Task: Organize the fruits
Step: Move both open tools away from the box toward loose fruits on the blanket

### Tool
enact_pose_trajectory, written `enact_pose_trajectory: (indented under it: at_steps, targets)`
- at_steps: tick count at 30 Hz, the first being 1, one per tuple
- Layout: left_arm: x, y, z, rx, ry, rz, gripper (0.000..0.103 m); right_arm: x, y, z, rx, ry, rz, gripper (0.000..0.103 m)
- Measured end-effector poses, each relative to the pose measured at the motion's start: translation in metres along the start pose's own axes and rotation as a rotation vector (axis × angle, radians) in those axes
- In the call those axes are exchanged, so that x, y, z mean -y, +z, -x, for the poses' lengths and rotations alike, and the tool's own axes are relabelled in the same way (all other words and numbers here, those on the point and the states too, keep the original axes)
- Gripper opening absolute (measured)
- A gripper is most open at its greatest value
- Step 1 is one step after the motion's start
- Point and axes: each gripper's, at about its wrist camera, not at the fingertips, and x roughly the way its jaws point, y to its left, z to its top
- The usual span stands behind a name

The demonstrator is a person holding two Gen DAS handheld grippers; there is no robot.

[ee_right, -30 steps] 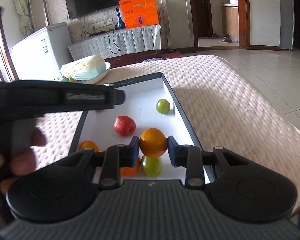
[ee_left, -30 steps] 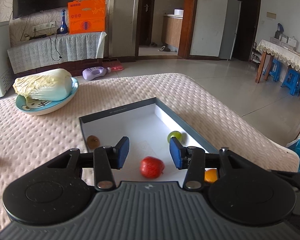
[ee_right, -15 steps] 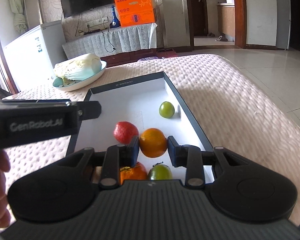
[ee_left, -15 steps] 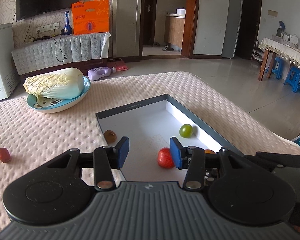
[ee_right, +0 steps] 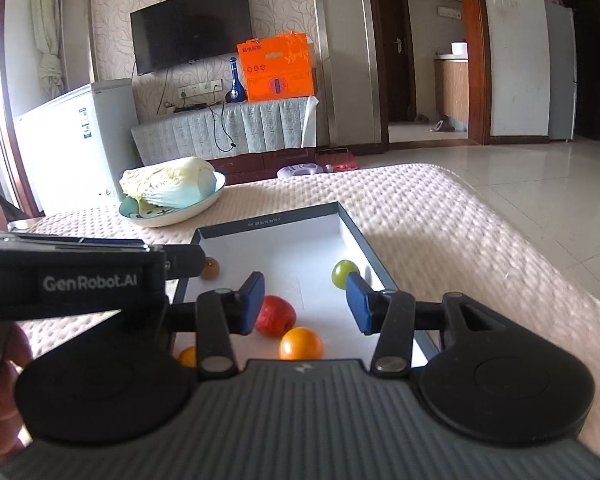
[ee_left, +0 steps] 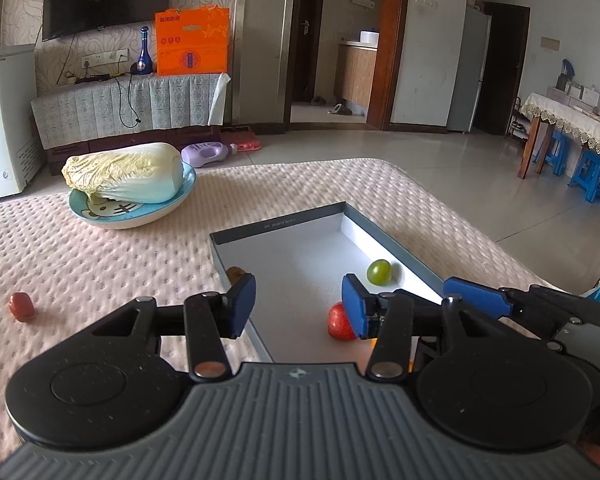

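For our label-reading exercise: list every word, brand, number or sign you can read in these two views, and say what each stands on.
"GenRobot.AI": white letters on the side of the left gripper.
Small print on the far wall of the box: too small to read.
Characters on the orange carton: too blurred to read.
Sticker on the white freezer: unreadable.
Cartoon cat face, no words, on the blue plate.

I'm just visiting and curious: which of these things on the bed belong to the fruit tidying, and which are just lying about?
Part of the job:
- grey box
- orange, just let go as the right gripper opens
- red fruit
- green fruit
- brown fruit
- small red fruit outside the box

Lying about:
- cabbage on its plate
- purple bottle
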Motion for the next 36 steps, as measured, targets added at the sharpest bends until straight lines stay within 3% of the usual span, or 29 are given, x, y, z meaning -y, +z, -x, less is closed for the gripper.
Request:
enact_pose_trajectory:
  at_steps: [10, 36]
  targets:
    - [-0.021, -0.007, 0.023, 0.004, 0.038, -0.003, 0.054, -0.007, -0.003, -0.001, -0.025, -0.045, -0.034, 0.048]
    - [-0.138, -0.033, 0.074, 0.0, 0.263, 0.067, 0.054, -0.125, -0.002, -0.019, -0.038, 0.195, 0.055, 0.048]
